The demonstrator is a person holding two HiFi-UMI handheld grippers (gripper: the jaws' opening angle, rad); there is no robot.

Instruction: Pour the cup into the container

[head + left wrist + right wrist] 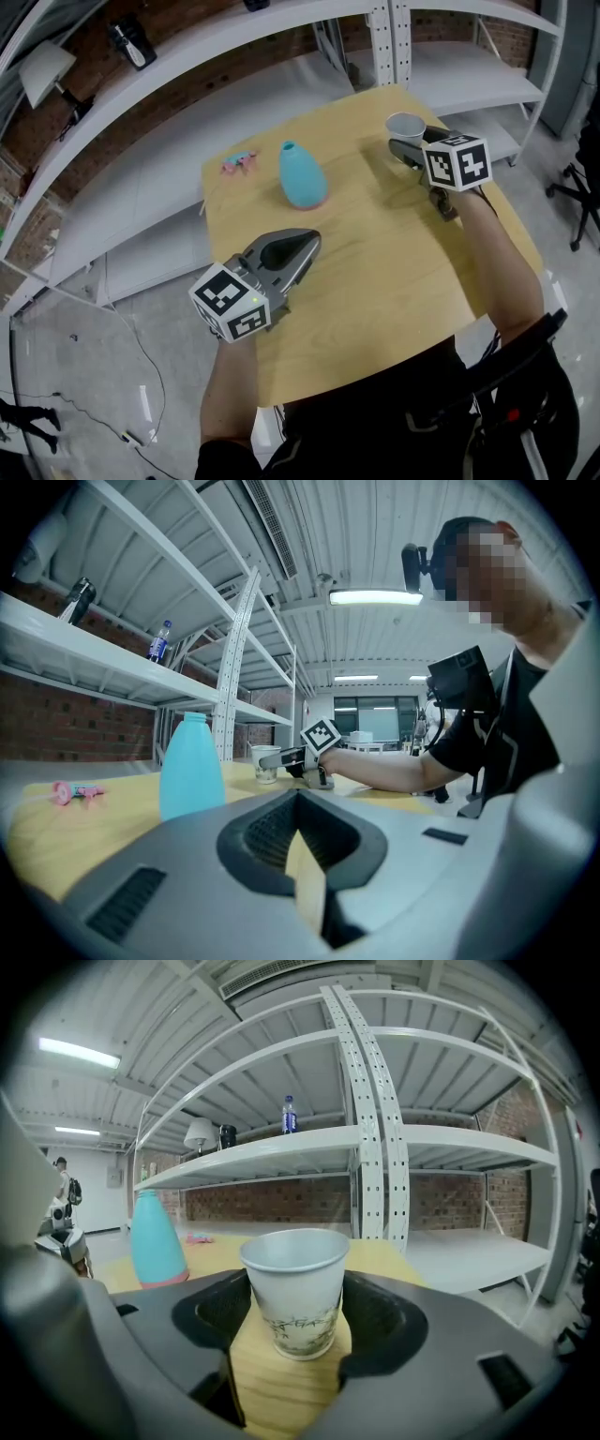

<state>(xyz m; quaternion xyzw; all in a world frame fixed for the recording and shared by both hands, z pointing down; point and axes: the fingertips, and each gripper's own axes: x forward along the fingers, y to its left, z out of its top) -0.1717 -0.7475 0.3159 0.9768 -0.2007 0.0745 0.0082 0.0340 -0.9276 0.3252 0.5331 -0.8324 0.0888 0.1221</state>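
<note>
Bright, even indoor light. Strip light (375, 597) burns white, upper centre of left gripper view; second strip light (80, 1052) upper left of right gripper view. Counter (375, 253) carries only soft, faint shadows. Gripper views are fisheye: shelves (375, 1143) bow, corners black. Foreground left hand-held gripper (302, 850) and right hand-held gripper (295, 1321) look soft. Head view sharp, edges slightly bowed.

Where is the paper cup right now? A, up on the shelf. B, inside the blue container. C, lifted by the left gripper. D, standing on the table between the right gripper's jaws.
D: the paper cup stands upright on the table, with a jaw of the right gripper on each side of it.
</note>
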